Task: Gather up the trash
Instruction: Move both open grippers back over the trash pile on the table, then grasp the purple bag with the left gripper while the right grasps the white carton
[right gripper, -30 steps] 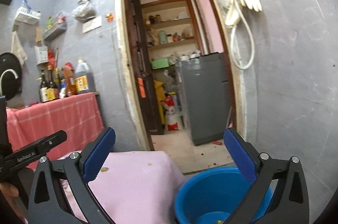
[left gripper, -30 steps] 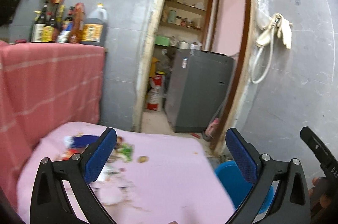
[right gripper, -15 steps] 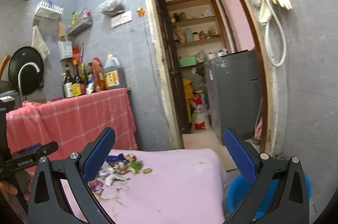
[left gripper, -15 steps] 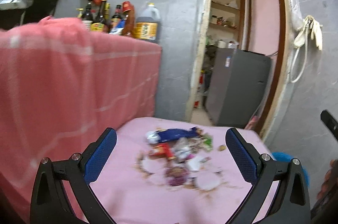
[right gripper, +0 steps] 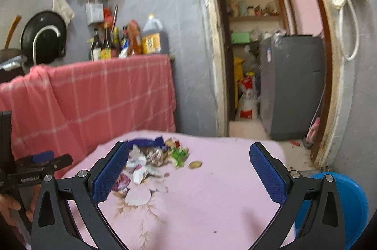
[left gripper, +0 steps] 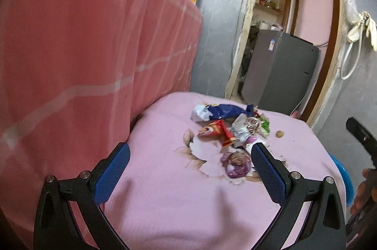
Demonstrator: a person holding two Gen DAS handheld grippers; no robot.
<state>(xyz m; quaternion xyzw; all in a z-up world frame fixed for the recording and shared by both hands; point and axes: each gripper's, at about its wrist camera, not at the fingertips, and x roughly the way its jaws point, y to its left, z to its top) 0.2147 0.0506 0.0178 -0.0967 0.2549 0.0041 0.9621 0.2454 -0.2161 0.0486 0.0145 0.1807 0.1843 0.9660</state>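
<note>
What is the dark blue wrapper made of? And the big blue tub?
The dark blue wrapper looks like thin, shiny plastic film or foil: it is crinkled and catches light. The blue tub looks like smooth, hard moulded plastic, with an even colour and a rounded rim.

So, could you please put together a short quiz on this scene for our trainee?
1. True or false: the left gripper holds a wrapper.
2. Which lies nearest the small tan scrap on the pink flowered cloth? A crumpled green wrapper; B dark blue foil packet; C purple crumpled wrapper.
3. Fill in: the round blue plastic tub sits beyond the cloth's ____ edge in the right wrist view.

Key: 1 false, its fingers are spread and empty; 2 A; 3 right.
</note>
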